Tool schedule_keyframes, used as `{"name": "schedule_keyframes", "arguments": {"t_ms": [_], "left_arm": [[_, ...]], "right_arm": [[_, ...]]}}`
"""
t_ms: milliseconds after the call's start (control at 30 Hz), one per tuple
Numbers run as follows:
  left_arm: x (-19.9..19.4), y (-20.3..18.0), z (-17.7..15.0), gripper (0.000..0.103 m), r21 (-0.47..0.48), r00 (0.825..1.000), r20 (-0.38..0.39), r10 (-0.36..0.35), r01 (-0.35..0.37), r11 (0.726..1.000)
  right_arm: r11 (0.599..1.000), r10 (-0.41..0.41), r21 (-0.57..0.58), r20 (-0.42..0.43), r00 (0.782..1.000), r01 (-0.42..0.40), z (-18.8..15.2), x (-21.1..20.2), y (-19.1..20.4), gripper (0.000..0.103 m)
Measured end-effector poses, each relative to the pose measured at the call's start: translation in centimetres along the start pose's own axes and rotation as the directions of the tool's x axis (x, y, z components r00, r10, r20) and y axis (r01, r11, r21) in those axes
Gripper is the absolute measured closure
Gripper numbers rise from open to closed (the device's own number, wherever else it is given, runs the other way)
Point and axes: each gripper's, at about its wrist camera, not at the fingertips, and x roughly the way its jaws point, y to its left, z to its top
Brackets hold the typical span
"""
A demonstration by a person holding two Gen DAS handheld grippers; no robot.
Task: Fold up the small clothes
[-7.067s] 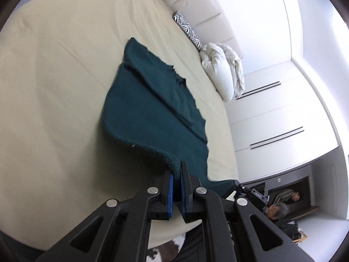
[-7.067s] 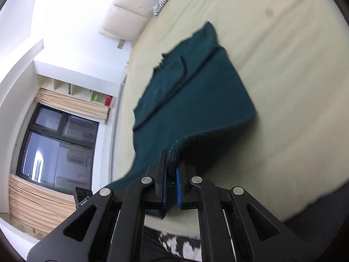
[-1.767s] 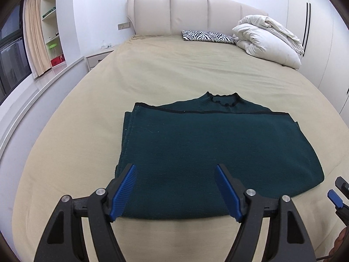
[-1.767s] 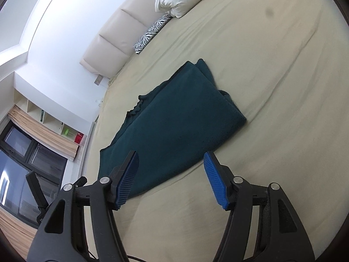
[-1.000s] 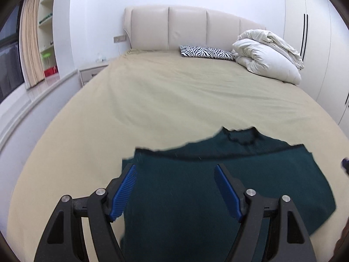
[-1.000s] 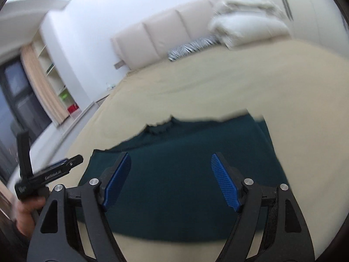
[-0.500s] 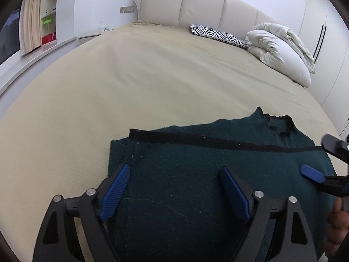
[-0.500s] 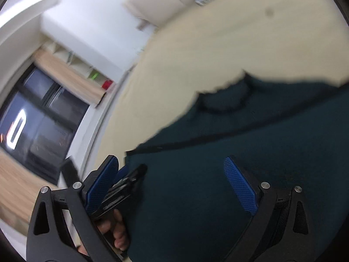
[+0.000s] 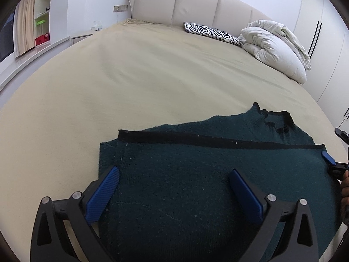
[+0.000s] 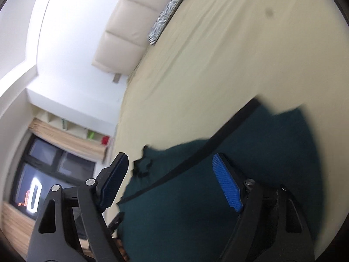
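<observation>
A dark green sweater (image 9: 196, 174) lies folded on the bed (image 9: 152, 76), near its foot. Left of the sweater's middle, the left gripper (image 9: 174, 192) hovers low over it, jaws wide open — gripping nothing. At the sweater's right edge, the right gripper (image 10: 172, 179) is just above it, jaws spread and empty. No legible writing.

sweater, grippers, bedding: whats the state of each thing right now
dark green sweater: folded once, flat on the bed, neckline showing
left gripper: open, over the sweater, holding nothing
right gripper: open, holding nothing
white duvet: bundled by the headboard
zebra pillow: lying flat
bed sheet: spread smooth
</observation>
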Motion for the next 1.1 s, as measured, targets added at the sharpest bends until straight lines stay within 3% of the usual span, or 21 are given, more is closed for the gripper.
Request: {"name": "schedule_keyframes", "arguments": {"t_ms": [100, 167, 267, 367, 467, 567, 633, 733, 833, 933, 1033, 1100], "left_arm": [[0.0, 0.1, 0.1, 0.001, 0.001, 1.000, 0.000, 0.000, 0.000, 1.000], [-0.4, -0.1, 0.3, 0.001, 0.004, 1.000, -0.004, 0.012, -0.012, 1.000], [-2.8, -1.0, 0.3, 0.013, -0.012, 0.999, -0.019, 0.034, -0.034, 0.999], [-6.4, -2.7, -1.4, 0.013, -0.036, 0.999, -0.018, -0.046, 0.045, 0.998], [-8.2, -4.5, -4.1, 0.013, 0.023, 0.998, -0.047, -0.048, 0.050, 0.999], [-7.4, -3.9, -6.7, 0.015, 0.029, 0.994, -0.108, 0.004, -0.001, 1.000], [-7.6, -3.3, -7.7, 0.015, 0.038, 0.996, -0.086, 0.013, -0.010, 0.999], [-8.1, -3.2, -8.1, 0.015, 0.068, 0.996, -0.083, 0.030, -0.024, 0.997], [-9.4, -2.8, -7.9, 0.017, 0.028, 0.997, -0.076, 0.025, -0.023, 0.999], [-10.5, -3.1, -7.5, 0.017, 0.014, 0.999, -0.044, 0.016, -0.016, 1.000], [-10.7, -4.3, -7.4, 0.017, 0.029, 0.999, -0.047, -0.007, 0.009, 1.000], [-10.8, -5.0, -7.3, 0.017, 0.028, 0.999, -0.046, -0.025, 0.026, 0.999]], "right_arm": [[1.000, -0.026, -0.016, 0.054, 0.998, 0.027, -0.1, -2.5, 1.1, 0.019], [0.997, 0.039, -0.067, 0.052, 0.998, -0.036, -1.8, -3.9, 3.5, 0.012], [0.980, 0.127, -0.150, -0.043, 0.991, -0.132, -6.0, -3.7, 7.5, 0.007], [0.969, 0.153, -0.165, -0.188, 0.970, -0.185, -10.7, -1.0, 9.1, 0.007], [0.987, 0.082, -0.105, -0.304, 0.949, -0.119, -14.3, 1.9, 7.5, 0.007], [0.985, 0.089, -0.122, -0.269, 0.959, -0.125, -15.6, 1.2, 6.2, 0.015], [0.992, 0.089, -0.062, -0.230, 0.969, -0.105, -14.4, -1.2, 4.3, 0.017], [1.000, -0.006, -0.027, -0.114, 0.993, 0.003, -12.8, -5.9, 1.8, 0.017], [0.995, -0.081, 0.059, -0.002, 0.997, 0.081, -12.3, -11.7, -0.8, 0.015], [0.991, -0.065, 0.126, 0.076, 0.995, 0.055, -13.9, -16.6, -1.8, 0.006], [0.986, -0.063, 0.157, 0.071, 0.996, 0.051, -15.1, -17.8, -2.3, 0.001], [0.983, -0.057, 0.177, 0.042, 0.997, 0.049, -16.6, -15.8, -2.3, 0.001]]}}
